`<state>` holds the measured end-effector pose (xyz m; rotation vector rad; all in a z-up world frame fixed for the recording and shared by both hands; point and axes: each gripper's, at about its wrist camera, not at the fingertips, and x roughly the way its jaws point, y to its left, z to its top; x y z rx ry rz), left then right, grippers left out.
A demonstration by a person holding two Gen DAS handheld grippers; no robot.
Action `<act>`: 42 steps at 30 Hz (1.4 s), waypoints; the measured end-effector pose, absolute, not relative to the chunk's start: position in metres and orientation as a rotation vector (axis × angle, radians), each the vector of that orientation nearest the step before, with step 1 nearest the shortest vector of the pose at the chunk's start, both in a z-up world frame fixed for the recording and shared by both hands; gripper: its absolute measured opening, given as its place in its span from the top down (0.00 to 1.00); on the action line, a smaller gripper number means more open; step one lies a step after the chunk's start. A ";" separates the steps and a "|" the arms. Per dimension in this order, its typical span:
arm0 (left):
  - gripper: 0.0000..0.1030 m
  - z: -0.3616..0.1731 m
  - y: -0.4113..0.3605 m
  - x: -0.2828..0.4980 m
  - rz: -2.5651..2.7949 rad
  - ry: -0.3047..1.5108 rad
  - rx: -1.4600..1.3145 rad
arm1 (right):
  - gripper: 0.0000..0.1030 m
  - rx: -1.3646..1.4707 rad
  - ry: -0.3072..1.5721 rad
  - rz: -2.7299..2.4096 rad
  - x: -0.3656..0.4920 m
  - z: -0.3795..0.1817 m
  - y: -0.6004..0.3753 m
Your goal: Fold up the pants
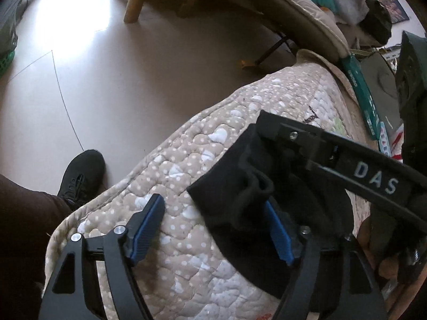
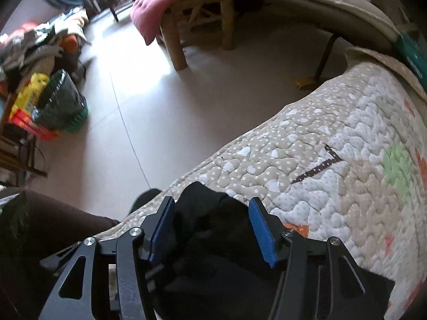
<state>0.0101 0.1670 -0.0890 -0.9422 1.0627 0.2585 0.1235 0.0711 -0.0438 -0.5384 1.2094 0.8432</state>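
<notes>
The black pants (image 1: 248,194) lie bunched on the quilted bed cover (image 1: 186,160) near its edge. My left gripper (image 1: 216,229) is open over the quilt, with its right blue pad beside the pants' left edge; nothing is between its fingers. The right gripper's black body (image 1: 347,157), marked DAS, sits over the pants in the left wrist view. In the right wrist view my right gripper (image 2: 213,229) is open, its blue pads standing either side of a raised bunch of the black pants (image 2: 208,213), not closed on it.
The quilt (image 2: 333,160) ends at the bed edge, with grey floor (image 1: 120,80) beyond. My shoe (image 1: 80,176) and leg stand by the bed. A wooden stool (image 2: 186,26) with a pink cloth, a green basket (image 2: 64,106) and clutter lie across the floor.
</notes>
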 end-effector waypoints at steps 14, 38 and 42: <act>0.83 -0.074 0.157 0.016 0.146 1.076 -0.867 | 0.54 -0.704 1.196 0.838 0.112 -0.066 0.094; 0.84 -0.003 0.120 0.011 -0.059 0.976 -0.872 | 0.77 -0.510 1.031 0.792 0.099 0.023 0.028; 0.84 0.009 0.084 0.019 -0.106 0.992 -0.803 | 0.77 -0.447 1.016 0.758 0.101 0.035 -0.006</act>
